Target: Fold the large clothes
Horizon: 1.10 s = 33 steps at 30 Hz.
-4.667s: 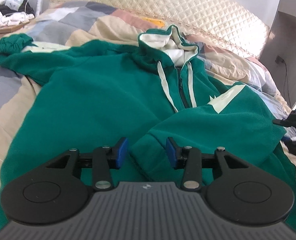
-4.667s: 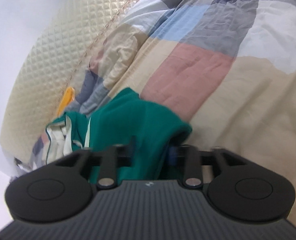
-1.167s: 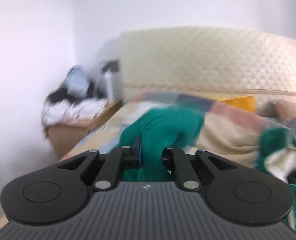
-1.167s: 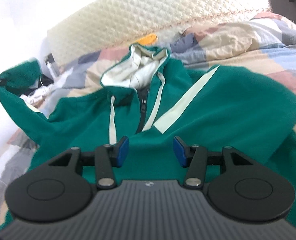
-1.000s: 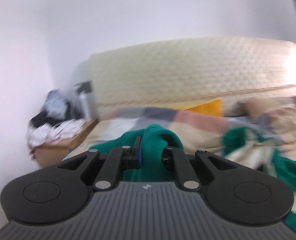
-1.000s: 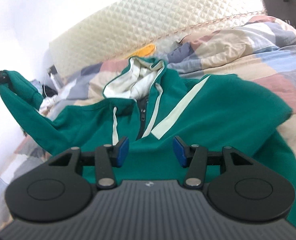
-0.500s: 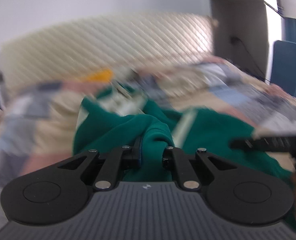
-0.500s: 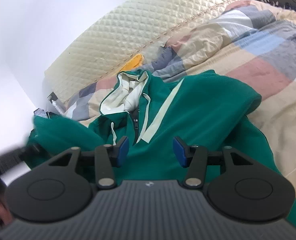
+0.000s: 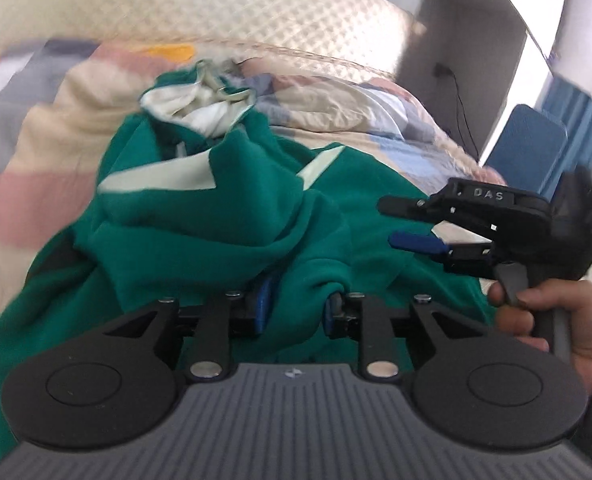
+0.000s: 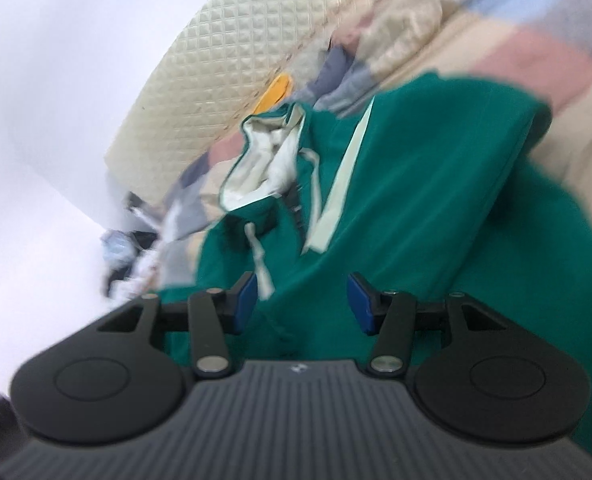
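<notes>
Hoodie [image 9: 199, 216] lies on the quilt [image 9: 35, 148]; we have swung its sleeve cuff [image 9: 316, 284] across the chest. Left gripper [image 9: 298, 308] is opening around that cuff (fold nearly laid). Right of it, right gripper [image 10: 300, 300] hovers spread, widening, empty.

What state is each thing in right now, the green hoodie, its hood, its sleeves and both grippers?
Green hoodie: front up on the bed, partly folded.
Hood: open, pale lining showing.
Left sleeve: folded across the chest, cuff between the left gripper's pads.
Right sleeve: folded across the chest.
Left gripper: jaws opening, cuff between them.
Right gripper: jaws opening, nothing gripped.
</notes>
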Motion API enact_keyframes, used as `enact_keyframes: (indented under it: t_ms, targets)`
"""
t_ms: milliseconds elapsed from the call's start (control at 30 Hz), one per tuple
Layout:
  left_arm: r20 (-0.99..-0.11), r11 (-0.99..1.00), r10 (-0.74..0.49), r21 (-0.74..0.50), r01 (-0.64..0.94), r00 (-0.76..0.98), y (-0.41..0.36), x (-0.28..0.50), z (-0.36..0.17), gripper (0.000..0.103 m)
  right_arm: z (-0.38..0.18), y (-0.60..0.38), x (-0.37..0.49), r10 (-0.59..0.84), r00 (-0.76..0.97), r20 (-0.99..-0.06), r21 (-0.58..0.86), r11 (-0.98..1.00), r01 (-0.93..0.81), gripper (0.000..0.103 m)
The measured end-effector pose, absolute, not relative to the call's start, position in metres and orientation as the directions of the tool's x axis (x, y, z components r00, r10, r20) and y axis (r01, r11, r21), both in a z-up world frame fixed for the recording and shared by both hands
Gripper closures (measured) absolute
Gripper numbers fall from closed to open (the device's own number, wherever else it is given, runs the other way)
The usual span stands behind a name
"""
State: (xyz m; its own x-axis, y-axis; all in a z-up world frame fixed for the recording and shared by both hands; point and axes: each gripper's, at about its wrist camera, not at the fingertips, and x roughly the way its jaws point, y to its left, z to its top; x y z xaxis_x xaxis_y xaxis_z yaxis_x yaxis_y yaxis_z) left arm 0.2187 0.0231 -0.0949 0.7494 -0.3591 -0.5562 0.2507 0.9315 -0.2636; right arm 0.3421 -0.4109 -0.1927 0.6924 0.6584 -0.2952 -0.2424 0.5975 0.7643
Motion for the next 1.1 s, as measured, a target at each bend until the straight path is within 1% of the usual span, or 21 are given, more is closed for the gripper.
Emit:
enact_keyframes:
  t_ms: [33,133,233,300,400,433,467,533,567,633,700,733,767,800,833,900,933,967,1000,1067,1100]
  targets:
    - [-0.557,0.927,-0.364,-0.293,0.234,0.747,0.031,0.215,-0.096,0.073,-0.195,-0.41,0.344,0.675,0.68,-0.285,0.792,0.566,-0.23,0.039]
    - [-0.534,0.912,-0.371,-0.365,0.189,0.76,0.054,0.208,-0.099,0.072,-0.202,-0.399,0.349,0.738,0.627,-0.25,0.85,0.478,-0.224,0.038]
    - [-0.537,0.903,-0.387,-0.385,0.191,0.75,0.059,0.211,-0.102,0.071,-0.204,-0.379,0.356,0.768,0.59,-0.248,0.85,0.465,-0.248,0.039]
    - [-0.52,0.905,-0.392,-0.364,0.218,0.759,0.058,0.21,-0.103,0.07,-0.207,-0.362,0.365,0.801,0.541,-0.254,0.85,0.452,-0.27,0.038]
    - [-0.503,0.91,-0.391,-0.338,0.241,0.77,0.055,0.213,-0.106,0.067,-0.213,-0.338,0.372,0.815,0.491,-0.309,0.823,0.488,-0.292,0.038]
    - [-0.5,0.909,-0.393,-0.338,0.244,0.772,0.055,0.215,-0.108,0.066,-0.215,-0.332,0.373,0.816,0.479,-0.323,0.813,0.498,-0.301,0.036]
    - [-0.496,0.909,-0.394,-0.335,0.248,0.774,0.055,0.217,-0.109,0.066,-0.218,-0.327,0.375,0.818,0.466,-0.338,0.809,0.505,-0.301,0.031]
    - [-0.496,0.909,-0.397,-0.33,0.255,0.772,0.054,0.221,-0.112,0.065,-0.225,-0.319,0.378,0.812,0.445,-0.377,0.801,0.527,-0.284,0.027]
    - [-0.499,0.909,-0.397,-0.326,0.258,0.77,0.055,0.223,-0.114,0.064,-0.227,-0.316,0.38,0.815,0.437,-0.38,0.799,0.528,-0.289,0.027]
    - [-0.495,0.91,-0.394,-0.33,0.252,0.774,0.058,0.225,-0.118,0.063,-0.23,-0.312,0.381,0.84,0.415,-0.35,0.82,0.489,-0.298,0.026]
    - [-0.492,0.91,-0.387,-0.34,0.237,0.78,0.061,0.227,-0.118,0.063,-0.233,-0.31,0.382,0.871,0.381,-0.311,0.856,0.431,-0.285,0.03]
    - [-0.492,0.912,-0.381,-0.341,0.229,0.783,0.062,0.227,-0.119,0.063,-0.233,-0.309,0.381,0.881,0.368,-0.299,0.864,0.414,-0.288,0.042]
    - [-0.492,0.913,-0.375,-0.344,0.22,0.786,0.063,0.228,-0.119,0.062,-0.232,-0.308,0.38,0.884,0.359,-0.3,0.864,0.411,-0.292,0.049]
    - [-0.492,0.911,-0.376,-0.35,0.217,0.785,0.064,0.228,-0.119,0.062,-0.23,-0.307,0.379,0.882,0.358,-0.306,0.857,0.419,-0.3,0.051]
    - [-0.492,0.91,-0.379,-0.353,0.218,0.784,0.064,0.229,-0.119,0.062,-0.226,-0.306,0.377,0.877,0.364,-0.314,0.843,0.434,-0.319,0.056]
    - [-0.488,0.908,-0.384,-0.353,0.226,0.783,0.063,0.228,-0.118,0.056,-0.214,-0.307,0.373,0.858,0.403,-0.318,0.806,0.468,-0.361,0.061]
    - [-0.487,0.909,-0.385,-0.349,0.229,0.784,0.062,0.228,-0.116,0.048,-0.206,-0.309,0.371,0.849,0.43,-0.307,0.79,0.48,-0.383,0.062]
    - [-0.488,0.908,-0.386,-0.349,0.23,0.783,0.06,0.227,-0.115,0.037,-0.197,-0.313,0.37,0.838,0.46,-0.293,0.776,0.49,-0.398,0.063]
    - [-0.493,0.908,-0.386,-0.351,0.227,0.78,0.057,0.226,-0.114,0.032,-0.189,-0.318,0.367,0.826,0.493,-0.272,0.762,0.498,-0.414,0.063]
    - [-0.496,0.91,-0.38,-0.351,0.22,0.78,0.051,0.223,-0.112,0.017,-0.174,-0.328,0.363,0.801,0.554,-0.227,0.732,0.516,-0.445,0.063]
    - [-0.492,0.91,-0.383,-0.348,0.227,0.782,0.048,0.222,-0.112,0.015,-0.167,-0.332,0.361,0.786,0.581,-0.213,0.712,0.532,-0.459,0.063]
